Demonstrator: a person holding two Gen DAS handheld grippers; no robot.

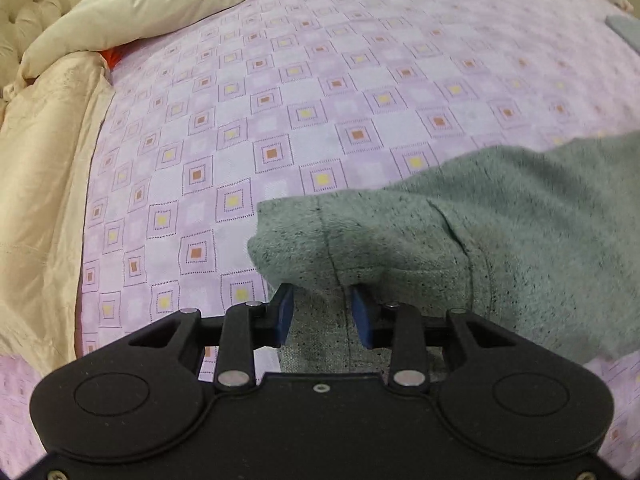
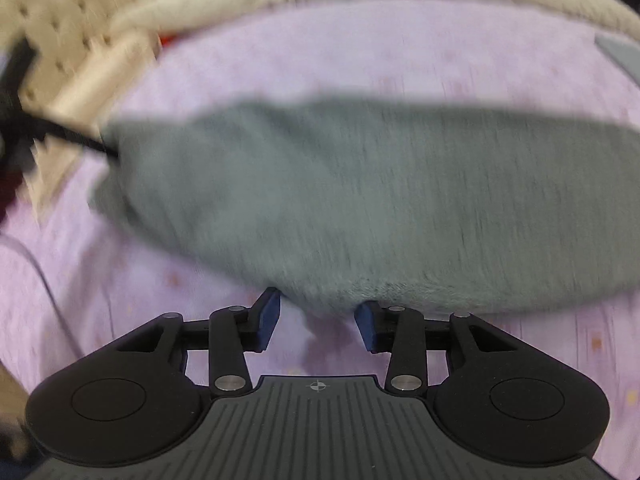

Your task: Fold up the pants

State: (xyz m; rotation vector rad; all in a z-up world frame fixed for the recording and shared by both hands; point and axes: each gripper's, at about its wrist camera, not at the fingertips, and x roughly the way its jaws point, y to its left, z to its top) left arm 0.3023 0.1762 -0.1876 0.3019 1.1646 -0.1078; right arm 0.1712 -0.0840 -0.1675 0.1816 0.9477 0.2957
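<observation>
We have the grey fleece pants (image 1: 460, 248) lying on the pink checked bedsheet (image 1: 280, 92), with a cream quilt (image 1: 52, 152) bunched along the sheet's 9 o'clock and 12 o'clock edges.

In the left wrist view, the pants run from just ahead of our left gripper (image 1: 322, 310) out toward 3 o'clock, so their long axis lies across our line of reach, not along it. The rounded end nearest us hangs over the blue fingertips (image 1: 285, 312), which stand apart with cloth between and above them; they are not pressed together on it.

In the right wrist view, the pants (image 2: 360, 200) spread wide from 9 to 3 o'clock at mid-frame. Our right gripper (image 2: 318, 318) sits just under their near edge, jaws apart. This view is badly smeared, so we cannot say for sure whether the edge touches the pads or only hangs close over them.

Both grippers point forward toward 12 o'clock, held fairly level and low over the sheet. We judge that each is equally near its own part of the edge, and the coming move turns on pinching that near edge at both points.
</observation>
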